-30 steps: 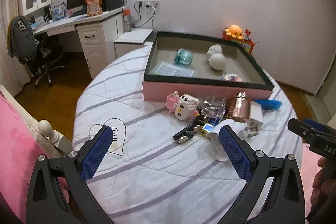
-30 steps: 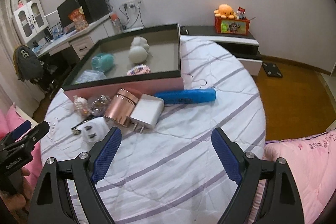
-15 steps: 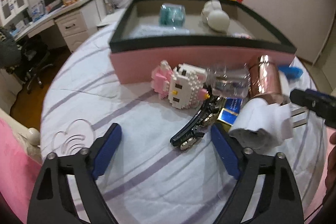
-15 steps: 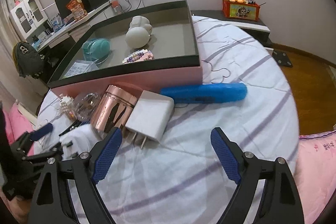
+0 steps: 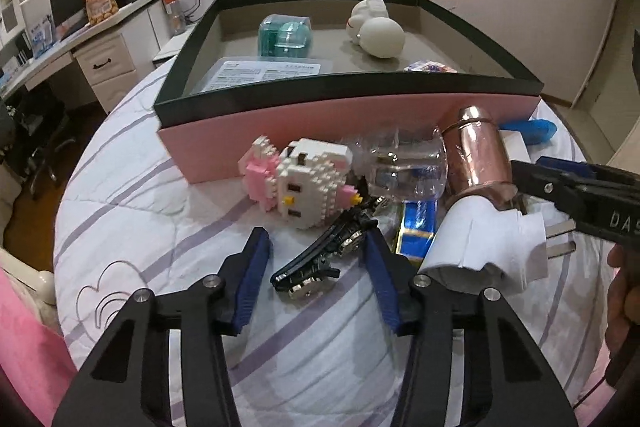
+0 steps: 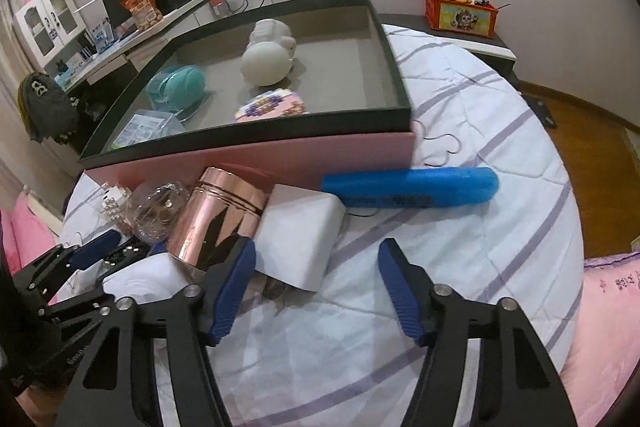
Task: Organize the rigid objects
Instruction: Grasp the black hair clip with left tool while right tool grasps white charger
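Nearest, a black hair clip point(image 5: 325, 254) set with shiny stones is bracketed by the left gripper point(image 5: 318, 269), whose jaws are closing; the clip lies between the blue pads, and no contact is yet seen. Just right of that gripper a white plug adapter point(image 5: 482, 247) rests on the quilt point(image 5: 160, 219), its prongs turned toward the right gripper point(image 6: 316, 281). The right gripper's jaws are closing as well, about half apart, with the near corner of a white charger block point(image 6: 302, 241) and its prongs between them; nothing is gripped so far.

Just beyond the left pads a brick-built cat figure point(image 5: 302, 187) and a blue packet point(image 5: 416, 227) are crowded against the clip, with a clear plastic piece point(image 5: 404, 167) and a copper canister point(image 6: 218, 219) behind them. Beyond the right gripper a blue tube point(image 6: 412, 185) lies along the pink wall of the tray point(image 5: 320, 123), which stands farthest off and is taken as the destination.

Since the clip is thin and lies slantwise to the pads, it could pivot or slip out as they meet. The left gripper's right pad sits close to the packet, which might be pinched along with it. The charger might be nudged against the canister, which is likely to roll on the soft quilt.
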The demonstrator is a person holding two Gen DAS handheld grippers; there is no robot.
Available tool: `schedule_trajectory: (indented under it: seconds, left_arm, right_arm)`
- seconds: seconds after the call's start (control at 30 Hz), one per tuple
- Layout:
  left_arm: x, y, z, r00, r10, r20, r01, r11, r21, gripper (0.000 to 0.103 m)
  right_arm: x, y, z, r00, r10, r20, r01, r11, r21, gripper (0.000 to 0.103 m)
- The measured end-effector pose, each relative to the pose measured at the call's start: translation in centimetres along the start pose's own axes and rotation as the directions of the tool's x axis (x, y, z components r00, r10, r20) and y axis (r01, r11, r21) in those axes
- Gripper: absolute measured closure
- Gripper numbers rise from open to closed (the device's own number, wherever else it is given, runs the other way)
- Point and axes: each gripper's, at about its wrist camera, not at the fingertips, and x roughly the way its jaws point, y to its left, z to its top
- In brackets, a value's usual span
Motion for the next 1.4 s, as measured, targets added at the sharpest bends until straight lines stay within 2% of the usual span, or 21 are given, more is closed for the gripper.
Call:
schedule_trajectory:
  seconds: [0.13, 0.2, 0.33, 0.37, 0.47, 0.5, 0.53, 0.6, 0.7, 0.83, 0.93, 1.0, 1.03, 1.1, 1.17, 1.3, 1.33, 1.37, 1.4]
  left_arm:
    - [0.2, -0.2, -0.1, 1.0, 0.006, 0.018, -0.006, 1.0, 0.0, 0.053]
    - [-0.3, -0.1, -0.4, 1.0, -0.011, 0.011, 0.012, 1.0, -0.012, 0.059]
    - [-1.1, 0.3, -1.3, 0.999, -0.044, 0.015, 0.045, 0.998, -0.032, 0.059]
    - [-1.0, 0.2, -1.2, 0.999, -0.04, 0.015, 0.04, 0.999, -0.029, 0.059]
    - [-0.5, -0.3, -0.6, 1.0, -0.028, 0.006, 0.029, 0.999, -0.024, 0.048]
    - [-0.4, -0.6, -0.5, 1.0, -0.02, 0.004, 0.02, 1.0, -0.015, 0.048]
    - [-0.4, -0.8, -0.5, 1.0, -0.02, 0.004, 0.02, 1.0, -0.005, 0.05]
    - [-0.5, -0.7, -0.6, 0.999, -0.033, 0.002, 0.033, 0.999, -0.012, 0.063]
    - [-1.1, -0.3, -1.1, 0.999, -0.044, 0.001, 0.044, 0.999, -0.021, 0.073]
    - [-1.4, -0.2, -1.4, 0.999, -0.04, 0.0, 0.04, 0.999, -0.022, 0.073]
    - [-0.9, -0.5, -0.9, 1.0, -0.023, 0.003, 0.023, 0.999, -0.032, 0.066]
    - [-0.8, -0.8, -0.8, 1.0, -0.024, 0.006, 0.024, 0.999, -0.028, 0.065]
    - [-0.8, -0.9, -0.8, 1.0, -0.021, 0.006, 0.021, 0.999, -0.026, 0.065]
    - [-1.1, -0.6, -1.0, 0.999, -0.041, 0.006, 0.042, 0.998, -0.04, 0.075]
    - [-1.6, -0.2, -1.4, 0.999, -0.053, 0.008, 0.054, 0.997, -0.055, 0.08]
    - [-1.7, -0.2, -1.6, 0.999, -0.04, 0.007, 0.04, 0.998, -0.049, 0.077]
    - [-1.4, -0.4, -1.3, 1.0, -0.027, 0.008, 0.027, 0.998, -0.048, 0.073]
    - [-1.3, -0.6, -1.1, 1.0, -0.024, 0.008, 0.024, 0.999, -0.048, 0.061]
    - [-1.2, -0.7, -0.9, 1.0, -0.028, 0.011, 0.029, 0.998, -0.048, 0.059]
  right_arm:
    - [0.4, 0.0, 0.0, 1.0, 0.02, 0.002, -0.02, 0.999, 0.024, 0.04]
    - [0.1, 0.0, -0.3, 1.0, 0.025, -0.003, -0.025, 1.0, 0.018, 0.045]
    - [-0.7, -0.5, -1.0, 1.0, 0.029, 0.0, -0.029, 0.999, 0.037, 0.048]
    - [-0.6, -0.3, -0.9, 1.0, 0.031, 0.0, -0.031, 0.999, 0.034, 0.048]
    - [0.0, 0.5, -0.7, 0.999, 0.049, -0.006, -0.048, 0.998, 0.031, 0.048]
    - [0.1, 0.7, -0.7, 0.999, 0.044, 0.001, -0.044, 0.999, 0.032, 0.048]
    - [0.3, 0.6, -0.6, 0.999, 0.046, 0.005, -0.046, 0.998, 0.043, 0.048]
    - [0.5, 0.4, -0.6, 0.998, 0.058, 0.006, -0.059, 0.997, 0.057, 0.048]
    - [0.3, 0.5, -0.7, 0.999, 0.054, 0.0, -0.054, 0.998, 0.043, 0.052]
    - [-0.2, 0.6, -0.7, 0.999, 0.041, 0.002, -0.041, 0.998, 0.05, 0.055]
    - [0.6, 1.3, -0.4, 1.0, 0.023, -0.001, -0.022, 0.998, 0.055, 0.055]
    - [1.4, 1.5, -0.4, 1.0, -0.002, 0.003, 0.002, 0.999, 0.045, 0.055]
    - [1.4, 1.6, -0.5, 1.0, -0.011, 0.014, 0.01, 0.999, 0.037, 0.055]
    - [1.1, 1.4, -0.7, 1.0, -0.003, 0.021, 0.003, 0.999, 0.042, 0.057]
    - [0.6, 1.0, -1.0, 1.0, -0.003, 0.025, 0.003, 0.999, 0.038, 0.058]
    - [0.8, 0.9, -0.9, 1.0, -0.013, 0.023, 0.012, 0.999, 0.038, 0.057]
    - [0.9, 1.1, -0.7, 0.999, -0.032, 0.033, 0.03, 0.999, 0.04, 0.057]
    - [1.2, 1.3, -0.5, 0.998, -0.045, 0.038, 0.044, 0.998, 0.038, 0.054]
    - [1.4, 1.6, -0.4, 0.997, -0.062, 0.042, 0.061, 0.998, 0.024, 0.054]
